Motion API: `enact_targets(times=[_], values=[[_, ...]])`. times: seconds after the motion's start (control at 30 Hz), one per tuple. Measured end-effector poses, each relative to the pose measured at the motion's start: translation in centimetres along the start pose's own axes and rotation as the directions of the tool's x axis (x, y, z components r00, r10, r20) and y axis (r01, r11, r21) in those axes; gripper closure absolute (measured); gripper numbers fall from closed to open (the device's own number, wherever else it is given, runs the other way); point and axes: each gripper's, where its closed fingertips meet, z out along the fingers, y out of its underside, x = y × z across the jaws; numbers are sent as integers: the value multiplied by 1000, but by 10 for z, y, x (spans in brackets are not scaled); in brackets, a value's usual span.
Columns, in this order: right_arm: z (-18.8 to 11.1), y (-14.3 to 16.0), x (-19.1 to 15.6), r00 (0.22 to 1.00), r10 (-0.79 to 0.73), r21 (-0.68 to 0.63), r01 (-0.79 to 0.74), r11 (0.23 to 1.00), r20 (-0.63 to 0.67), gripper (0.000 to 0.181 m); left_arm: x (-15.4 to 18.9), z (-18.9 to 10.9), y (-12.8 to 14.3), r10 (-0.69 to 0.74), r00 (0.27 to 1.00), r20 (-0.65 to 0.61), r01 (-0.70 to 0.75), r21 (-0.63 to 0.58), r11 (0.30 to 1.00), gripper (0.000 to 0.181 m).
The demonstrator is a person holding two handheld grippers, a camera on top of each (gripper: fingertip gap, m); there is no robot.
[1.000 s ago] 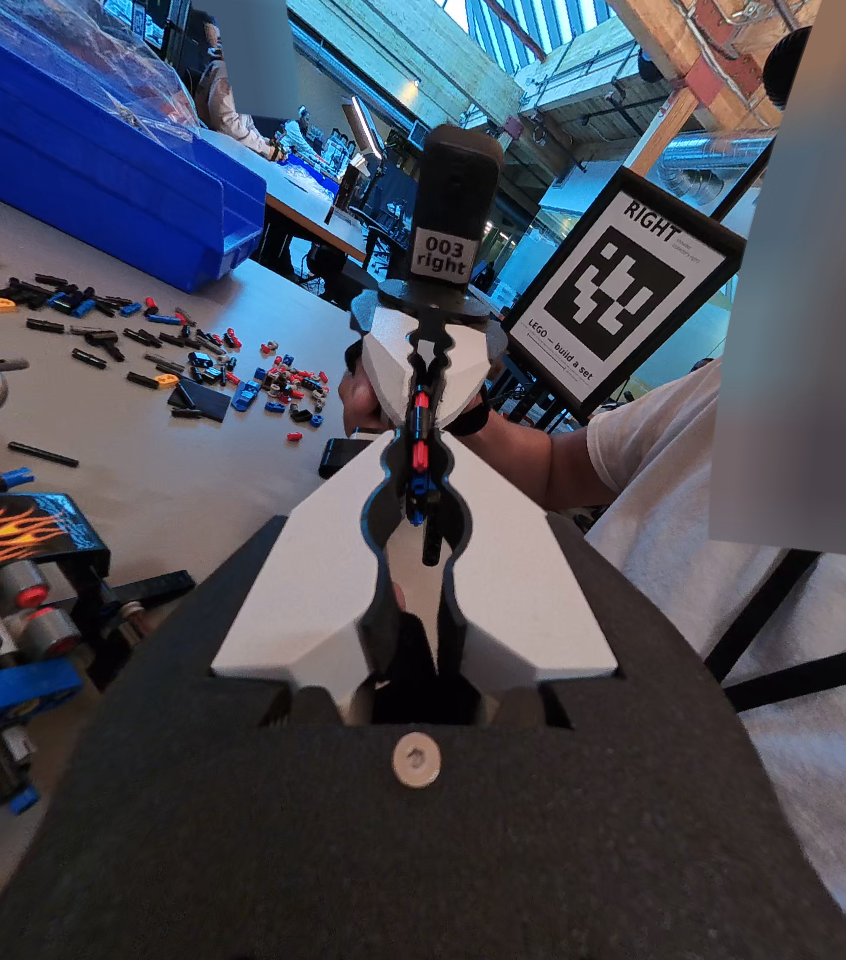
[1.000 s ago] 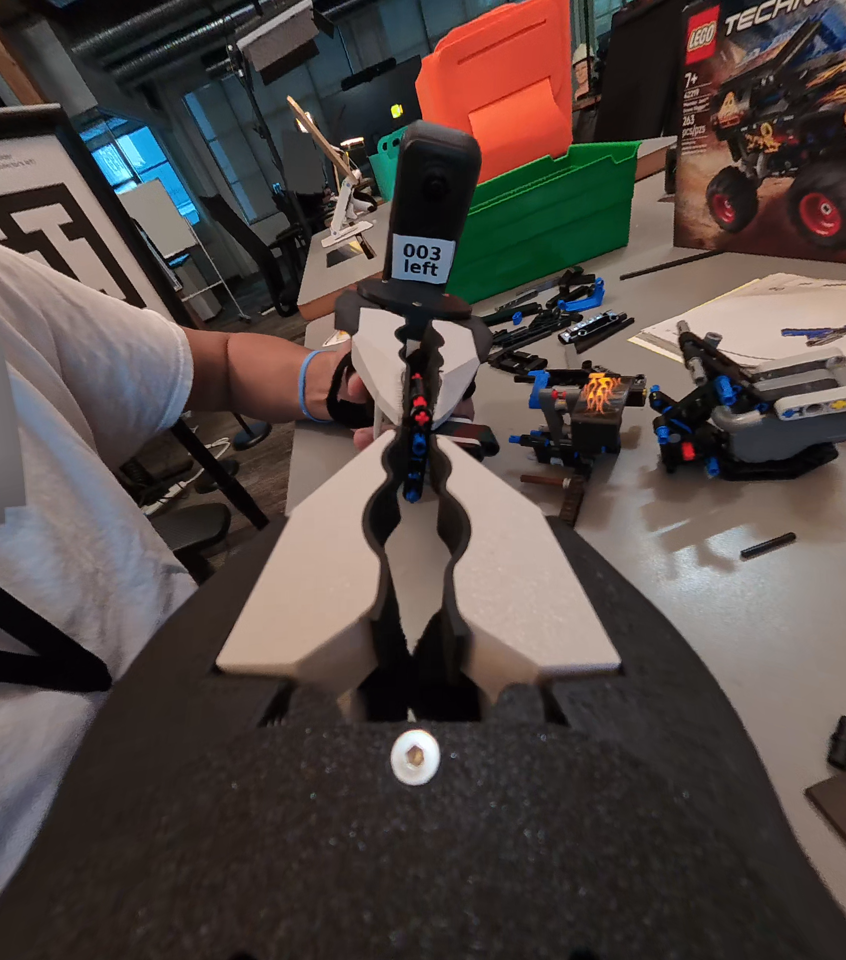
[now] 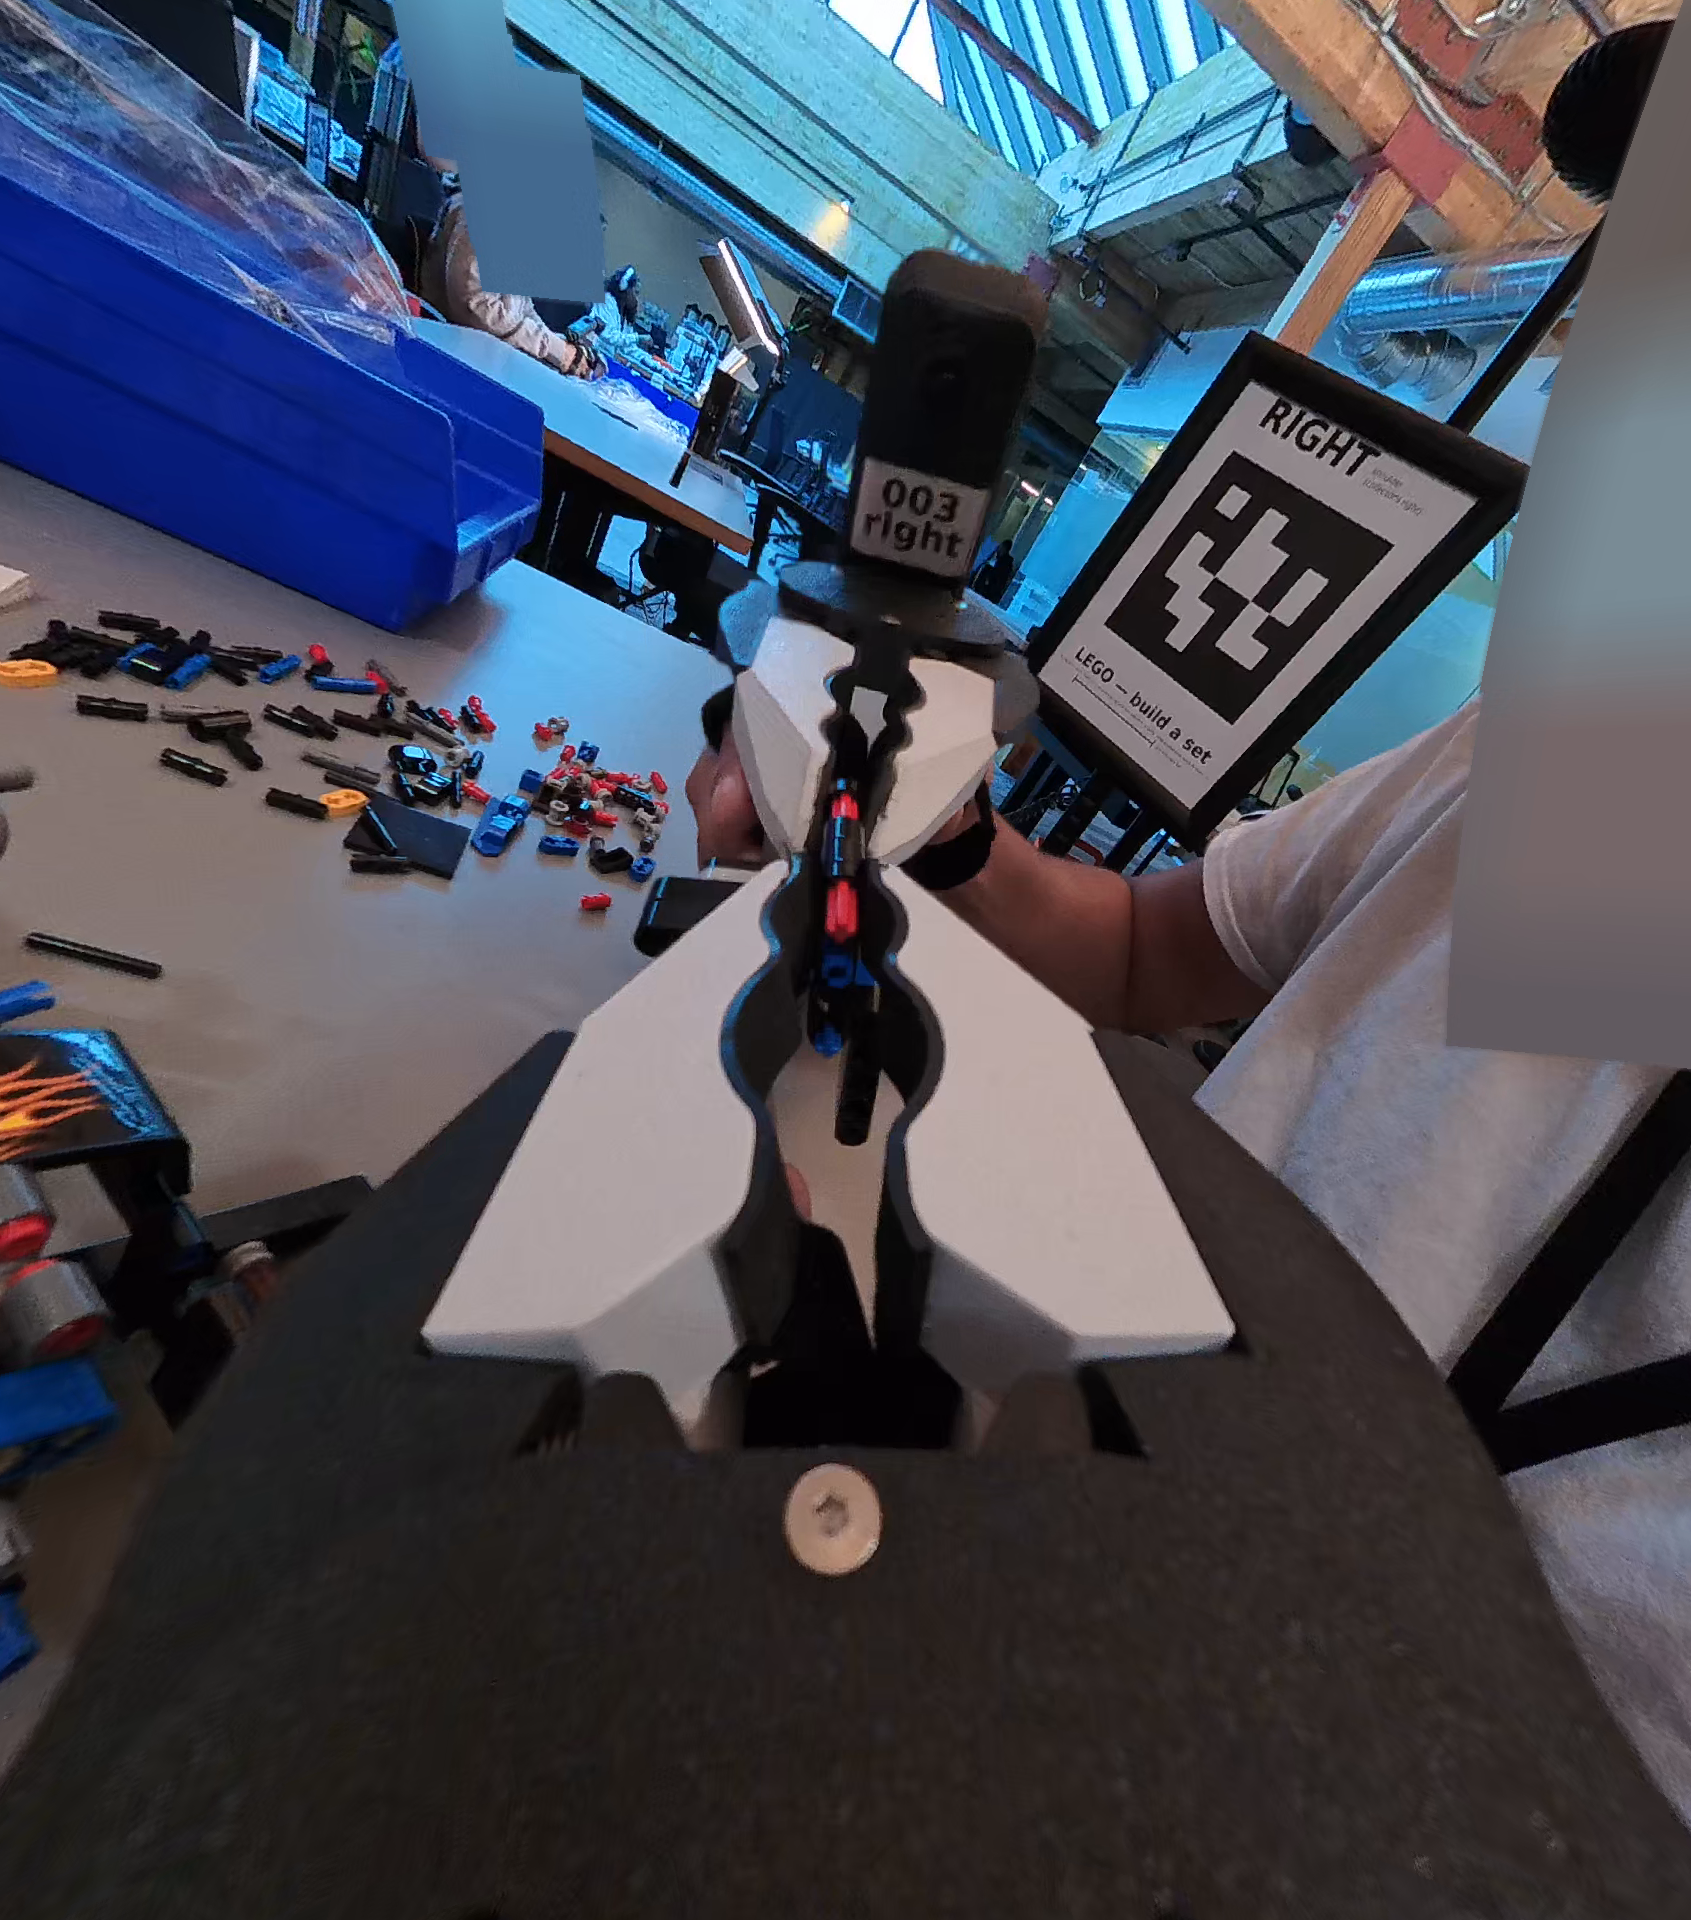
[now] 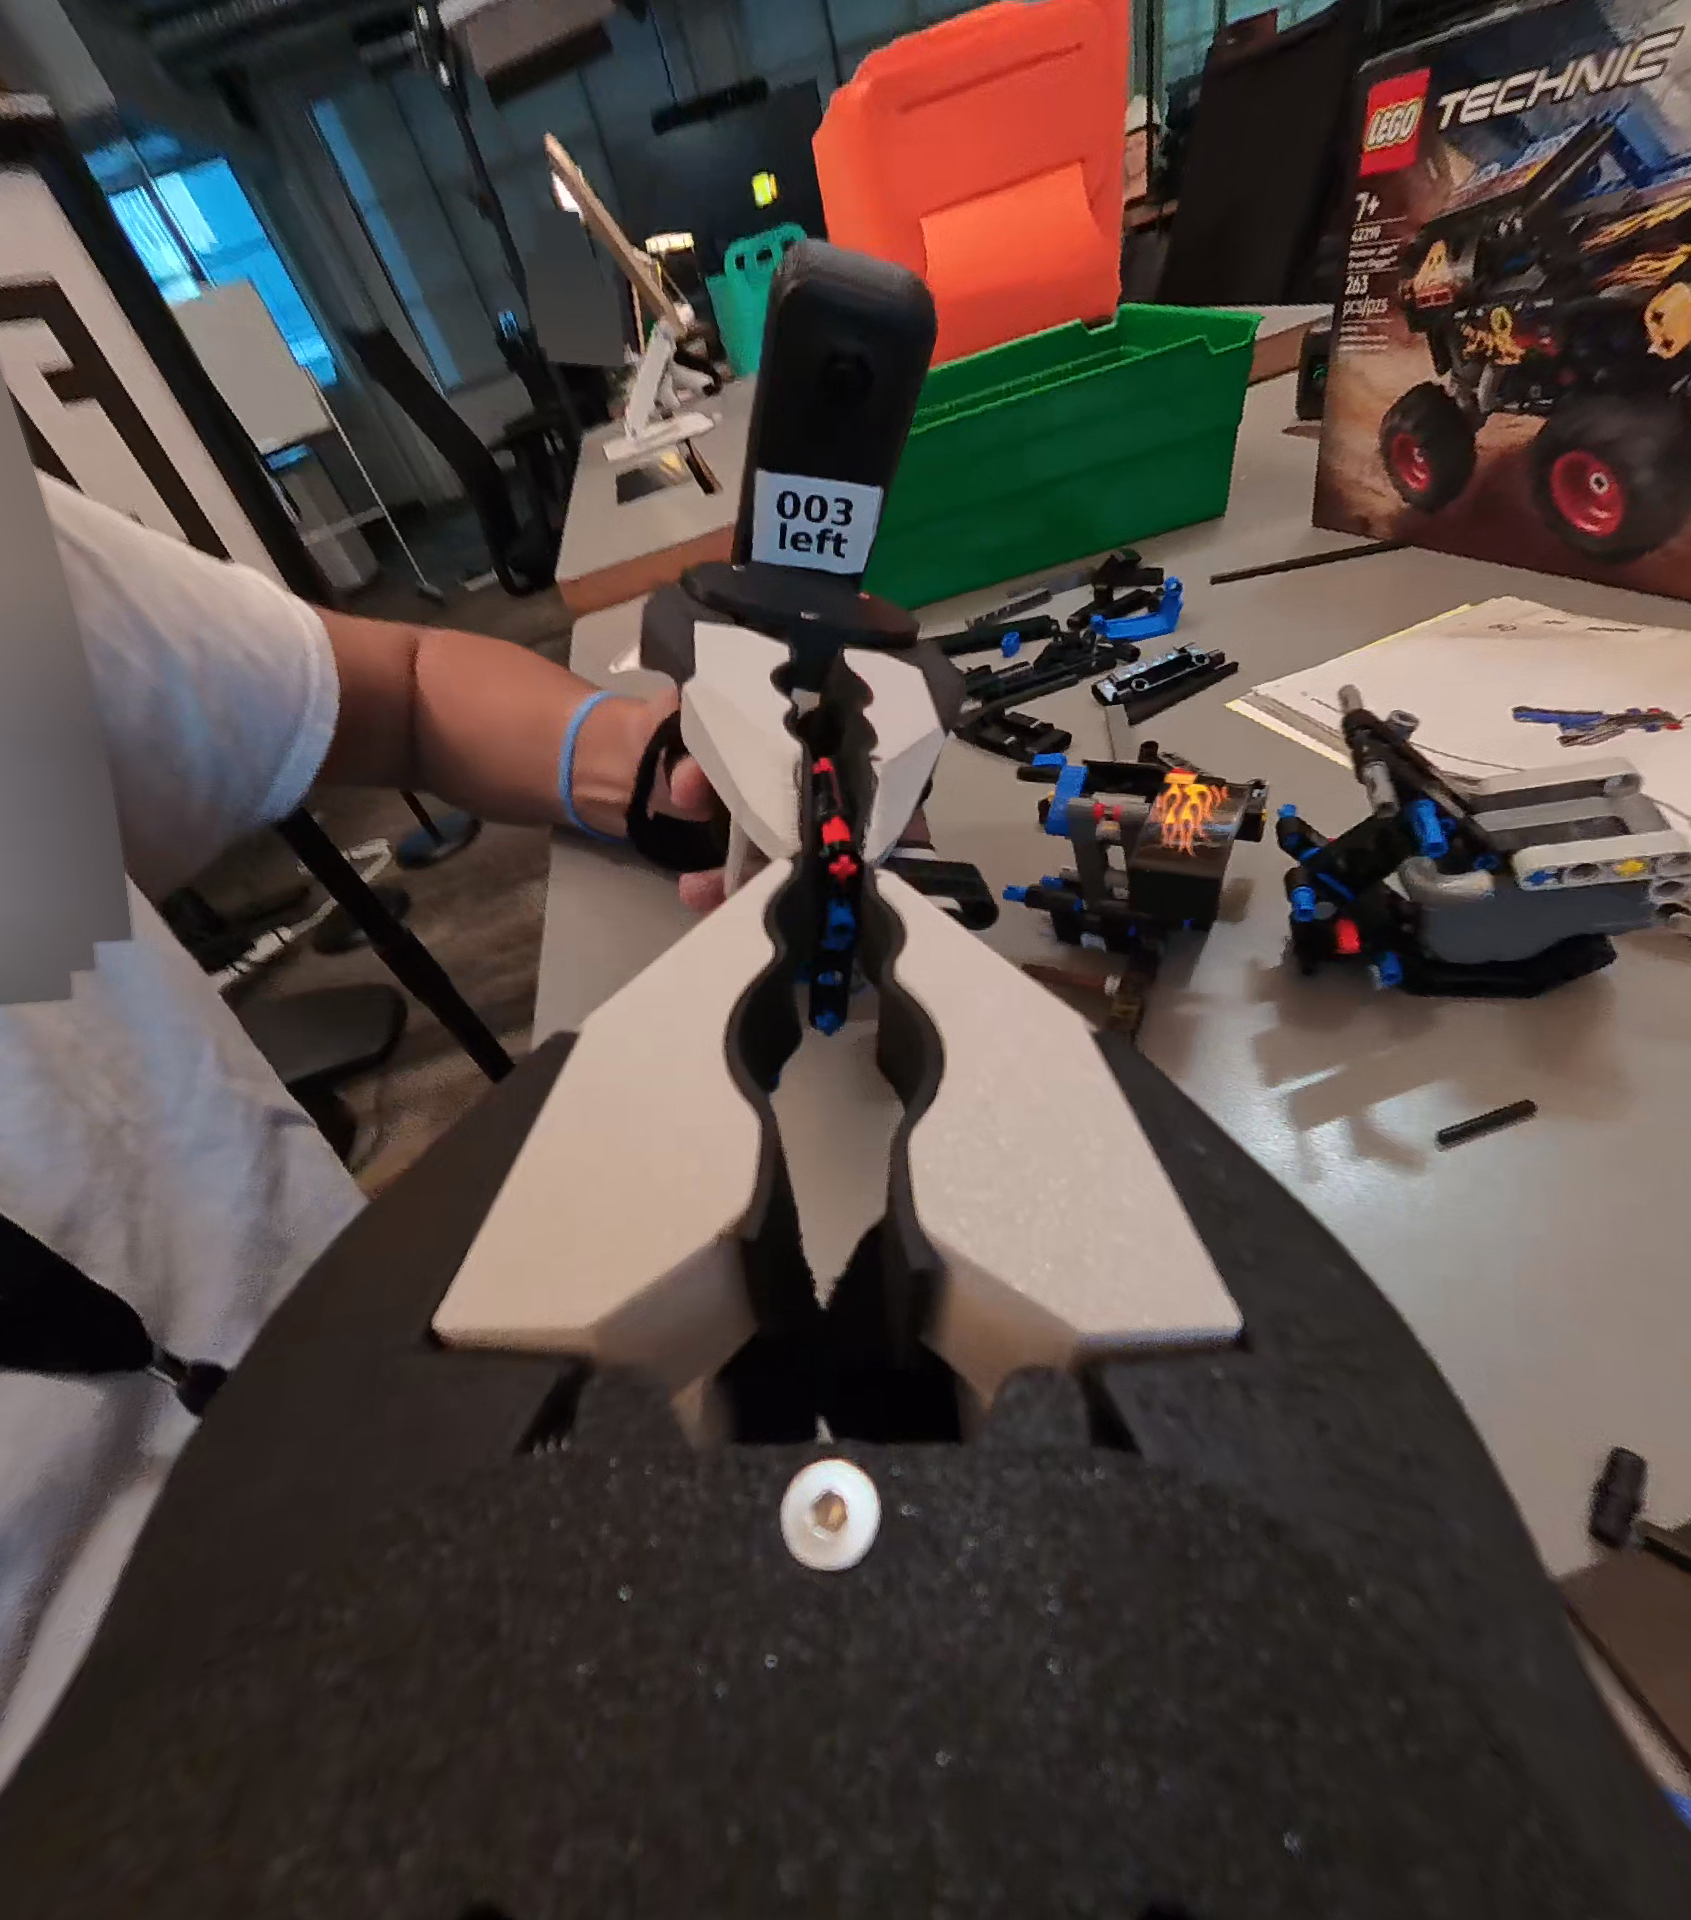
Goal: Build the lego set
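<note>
Left gripper [image 3: 825,935] and right gripper [image 4: 836,904] tip to tip above the surface [image 4: 1443,1247], fingers of both closed on one black pin-studded beam [image 3: 843,935], flame-panel chassis [image 4: 1147,847] beside it

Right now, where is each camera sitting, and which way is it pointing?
Left wrist view: sits on the left tool, faces the right tool, loose parts and blue bin; right forearm shows.
Right wrist view: sits on the right tool, faces the left tool, green bin and box; left forearm shows.
Shared: the pin beam, gripped by both tools, held between them.
</note>
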Motion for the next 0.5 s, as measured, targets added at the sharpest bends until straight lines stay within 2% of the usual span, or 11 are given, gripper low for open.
enact_targets(times=[0.2,0.33,0.5], values=[[-3,8,4,977,-188,-149,172,974,-98,175,0,2,5,-32,999,0,32,-26,999,176],[-3,9,0,977,-195,-149,181,972,-89,175,4,3,7,-42,999,-23,41,-32,999,176],[-1,7,-4,998,-68,-64,67,996,-15,175,7,1,5,-58,997,-54,57,-11,998,176]])
